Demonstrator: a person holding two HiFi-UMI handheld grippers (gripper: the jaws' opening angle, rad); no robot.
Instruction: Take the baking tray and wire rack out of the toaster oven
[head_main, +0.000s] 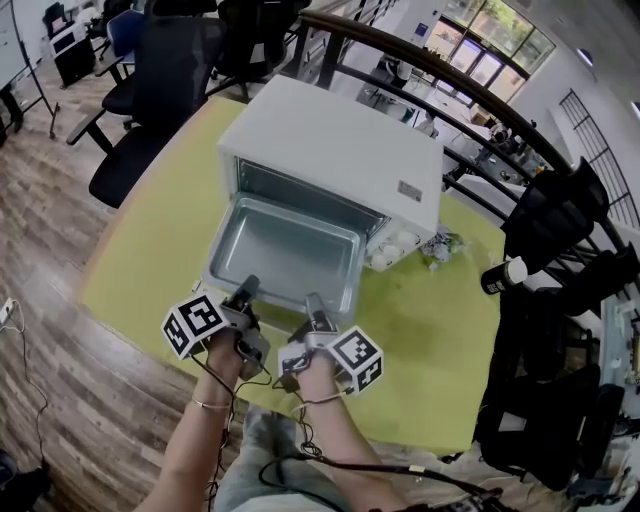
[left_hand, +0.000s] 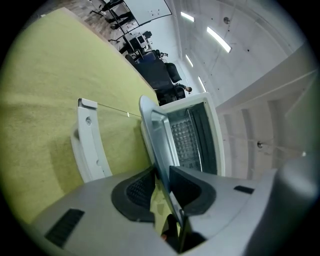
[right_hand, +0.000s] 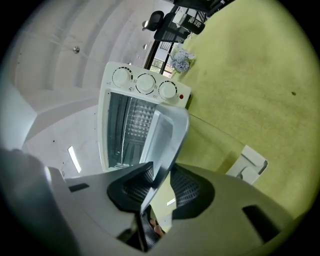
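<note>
Head view: the baking tray (head_main: 285, 245) sits partly out of the open toaster oven (head_main: 340, 150) on the green table (head_main: 420, 330). The left gripper (head_main: 243, 295) and right gripper (head_main: 315, 305) meet its near rim, side by side.
Left gripper view: both pads are clamped on the tray's thin rim. The white door handle (left_hand: 90, 145) lies beside it. A grid deep inside may be the wire rack (left_hand: 184, 140).
Right gripper view: the jaws are pinched on the same rim, towards the knob side.
Tray handling: probably light, stiff sheet metal with a smooth lip that could slip. Grip the near rim at two spread points and keep it level.
</note>
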